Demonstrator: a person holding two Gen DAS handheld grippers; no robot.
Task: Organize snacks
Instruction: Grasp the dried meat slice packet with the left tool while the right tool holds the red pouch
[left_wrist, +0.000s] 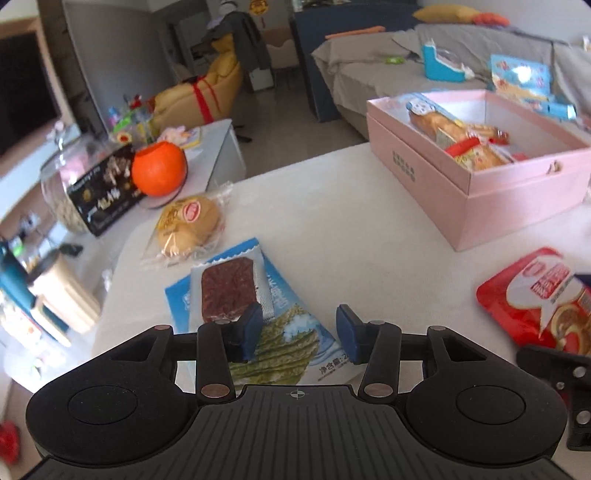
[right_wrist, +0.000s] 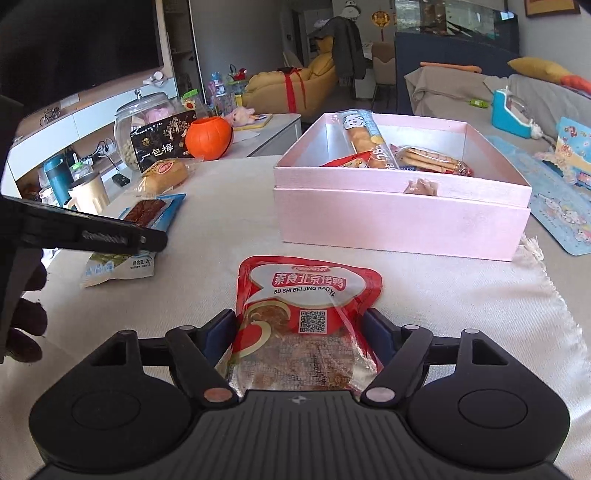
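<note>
bare cloth (right_wrist: 229, 221), pink box (right_wrist: 399, 221) ahead

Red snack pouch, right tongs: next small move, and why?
Probably close the right tongs on the red pouch. The pouch lies flat on the cloth between both pads, which flank its sides, and whether they press yet is unclear. The pink box straight ahead is open with snacks already in it, so a firm grip comes before lifting toward it.
</note>
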